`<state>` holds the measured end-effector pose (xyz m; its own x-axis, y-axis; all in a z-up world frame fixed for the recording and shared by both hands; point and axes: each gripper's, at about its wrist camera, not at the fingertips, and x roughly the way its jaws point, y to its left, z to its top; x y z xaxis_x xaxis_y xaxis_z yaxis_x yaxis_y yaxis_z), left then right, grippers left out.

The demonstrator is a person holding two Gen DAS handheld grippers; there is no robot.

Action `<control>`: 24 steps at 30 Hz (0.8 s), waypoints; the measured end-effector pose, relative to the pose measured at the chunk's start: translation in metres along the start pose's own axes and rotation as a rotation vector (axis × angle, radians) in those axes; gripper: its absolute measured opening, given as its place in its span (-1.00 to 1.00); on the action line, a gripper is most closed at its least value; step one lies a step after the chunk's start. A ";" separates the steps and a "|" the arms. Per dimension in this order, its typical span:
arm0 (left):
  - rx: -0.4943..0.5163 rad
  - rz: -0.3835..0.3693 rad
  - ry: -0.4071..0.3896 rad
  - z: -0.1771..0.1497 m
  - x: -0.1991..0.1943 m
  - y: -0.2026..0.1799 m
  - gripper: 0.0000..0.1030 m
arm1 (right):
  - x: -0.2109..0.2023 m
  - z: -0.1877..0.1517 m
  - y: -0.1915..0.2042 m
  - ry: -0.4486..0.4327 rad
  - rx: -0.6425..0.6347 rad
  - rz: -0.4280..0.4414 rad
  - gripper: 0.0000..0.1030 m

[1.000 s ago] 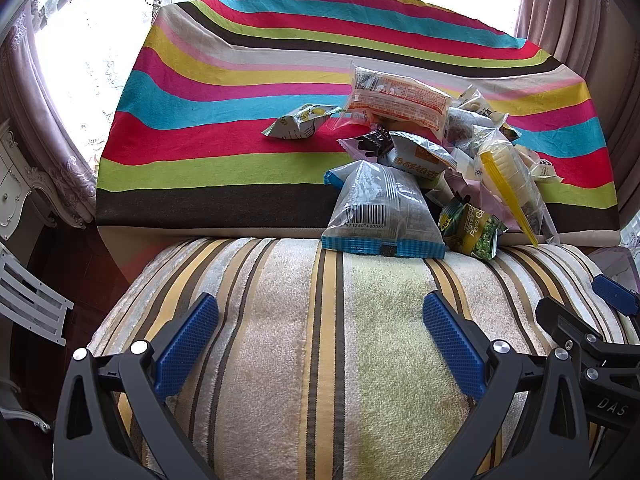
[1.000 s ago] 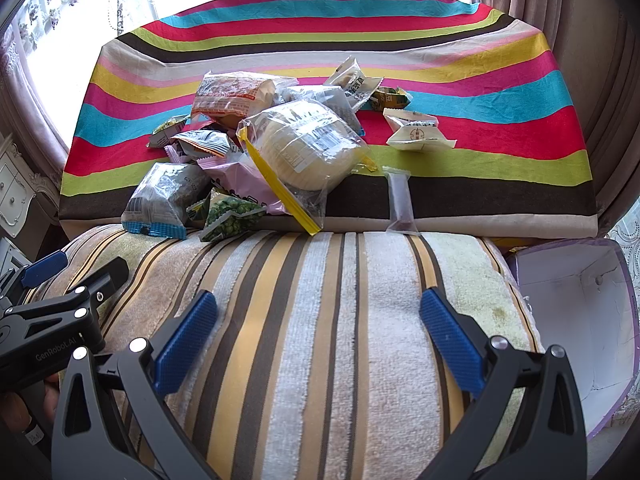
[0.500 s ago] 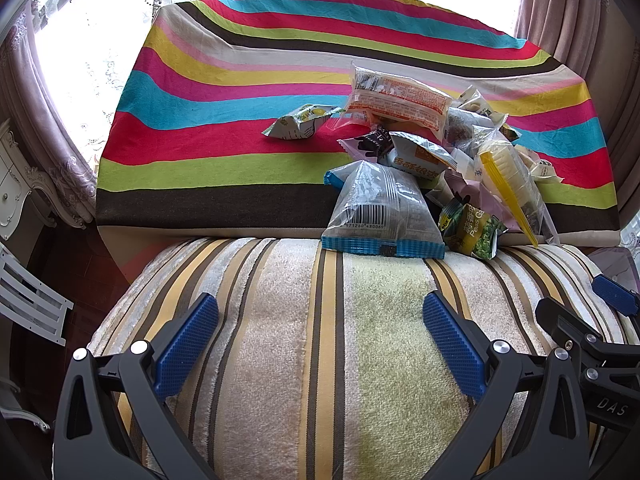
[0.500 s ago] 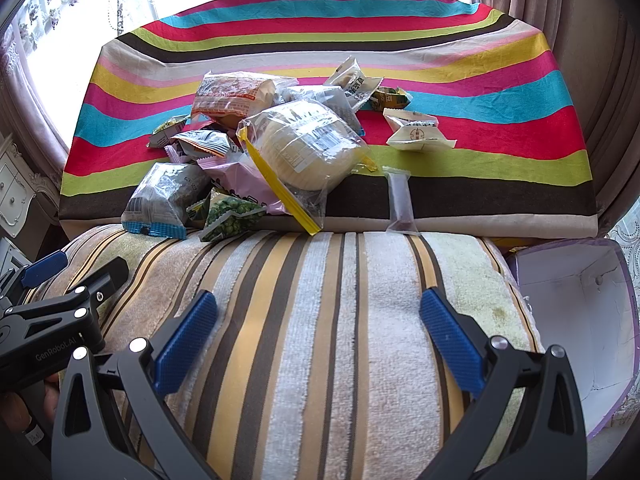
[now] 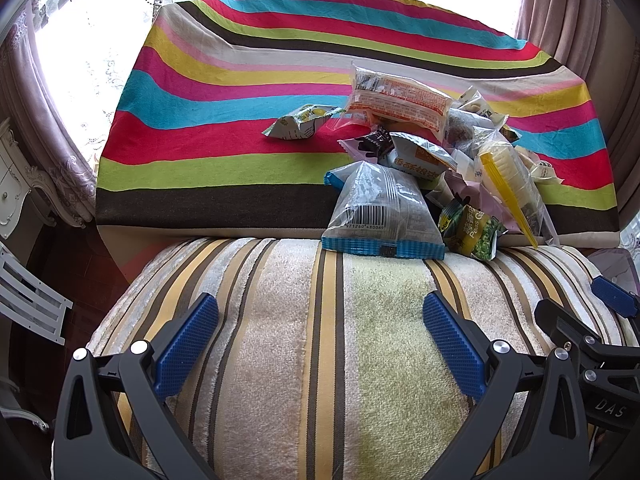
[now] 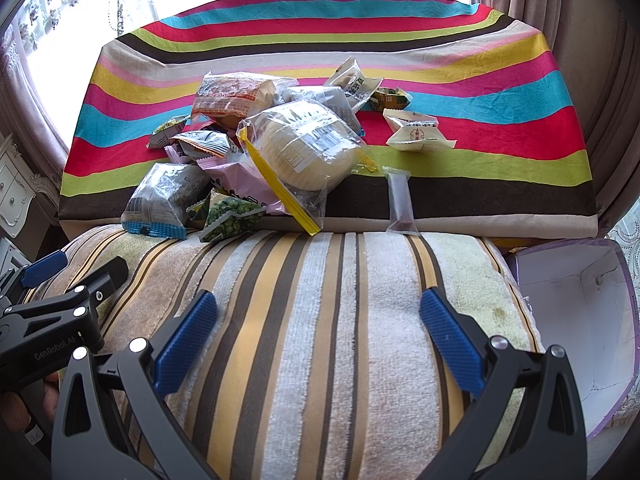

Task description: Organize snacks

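Note:
A heap of snack packets (image 5: 420,148) lies on a bright striped cloth (image 5: 224,132); it also shows in the right wrist view (image 6: 256,148). A clear packet with a blue edge (image 5: 380,216) and a green pea packet (image 6: 228,216) lie at the near edge. A big clear bag with a yellow strip (image 6: 304,144) tops the heap. A white packet (image 6: 416,132) and a thin dark stick packet (image 6: 400,204) lie apart to the right. My left gripper (image 5: 320,340) and right gripper (image 6: 318,338) are open and empty above a striped towel (image 6: 320,320), short of the heap.
An open white-lined purple box (image 6: 580,320) sits low at the right of the towel. Curtains (image 6: 600,80) hang behind and right. White furniture (image 5: 20,200) stands at the left. The cloth's left half (image 5: 180,152) holds only one small packet (image 5: 300,126).

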<state>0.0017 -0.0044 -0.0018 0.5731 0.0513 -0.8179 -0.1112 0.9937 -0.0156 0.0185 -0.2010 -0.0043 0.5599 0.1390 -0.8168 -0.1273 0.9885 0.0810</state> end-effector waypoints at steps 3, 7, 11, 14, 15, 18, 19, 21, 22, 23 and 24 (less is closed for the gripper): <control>-0.008 -0.007 -0.005 0.002 -0.002 0.001 0.92 | 0.000 0.001 0.000 0.002 0.004 0.004 0.97; -0.002 -0.043 -0.011 0.008 -0.003 0.000 0.92 | -0.001 0.003 -0.006 0.008 0.023 0.041 0.97; -0.015 -0.079 -0.002 0.020 0.004 -0.001 0.90 | -0.001 0.009 -0.012 0.048 0.003 0.098 0.97; -0.028 -0.096 0.007 0.029 0.011 -0.002 0.89 | 0.002 0.014 -0.013 0.081 -0.027 0.127 0.97; -0.029 -0.098 0.015 0.032 0.014 -0.003 0.89 | 0.002 0.015 -0.014 0.088 -0.028 0.138 0.97; -0.026 -0.098 0.031 0.042 0.023 -0.007 0.89 | 0.002 0.019 -0.025 0.067 0.037 0.199 0.97; -0.022 -0.095 0.035 0.045 0.026 -0.009 0.88 | 0.004 0.021 -0.030 0.060 0.074 0.219 0.97; -0.015 -0.095 0.047 0.049 0.031 -0.013 0.85 | 0.005 0.026 -0.039 0.036 0.144 0.242 0.97; -0.014 -0.097 0.055 0.053 0.036 -0.014 0.84 | 0.006 0.029 -0.042 0.019 0.173 0.242 0.97; -0.016 -0.094 0.064 0.055 0.039 -0.015 0.82 | 0.008 0.032 -0.044 0.009 0.192 0.239 0.97; -0.017 -0.091 0.074 0.058 0.044 -0.016 0.81 | 0.010 0.037 -0.045 0.003 0.200 0.236 0.97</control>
<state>0.0756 -0.0121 -0.0040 0.5202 -0.0469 -0.8528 -0.0760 0.9920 -0.1009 0.0597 -0.2422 0.0049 0.5320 0.3660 -0.7635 -0.0893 0.9210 0.3792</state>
